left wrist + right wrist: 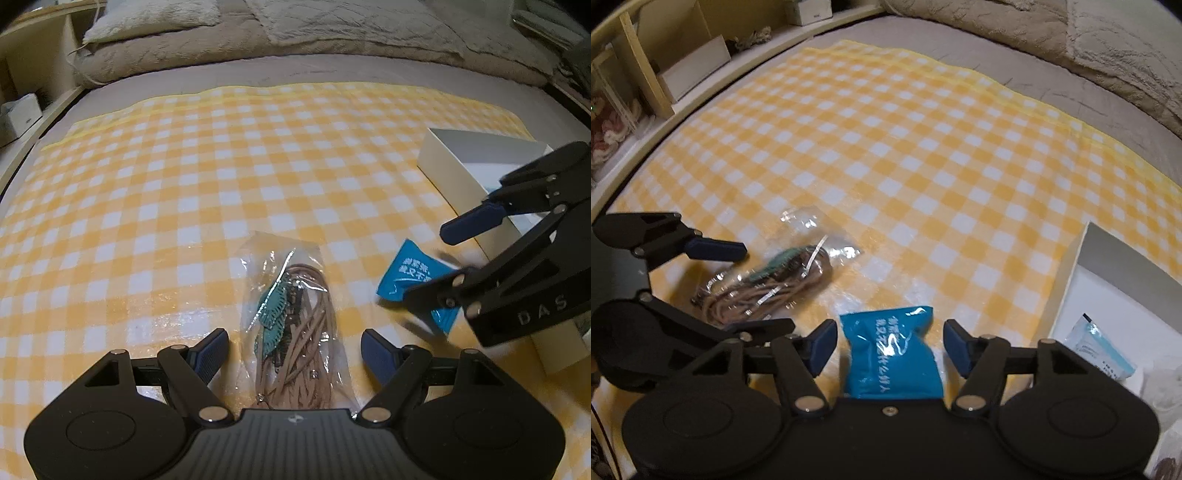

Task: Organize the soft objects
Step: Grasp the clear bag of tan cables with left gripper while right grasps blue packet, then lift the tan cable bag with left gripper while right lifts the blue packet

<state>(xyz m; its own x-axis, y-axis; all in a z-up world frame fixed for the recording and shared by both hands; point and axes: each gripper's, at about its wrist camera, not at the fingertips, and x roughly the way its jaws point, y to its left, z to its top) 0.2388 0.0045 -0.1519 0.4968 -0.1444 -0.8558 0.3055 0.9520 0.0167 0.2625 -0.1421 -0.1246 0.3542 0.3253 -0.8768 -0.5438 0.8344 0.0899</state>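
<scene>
2 grippers, both spread wide on the checked cloth (923, 147): left gripper (295, 349) straddles the clear bag of cords (295, 325); right gripper (890, 347) straddles the blue packet (892, 360). Pickup pending; next, pinch shut, then carry to the white box (1108, 273).
</scene>
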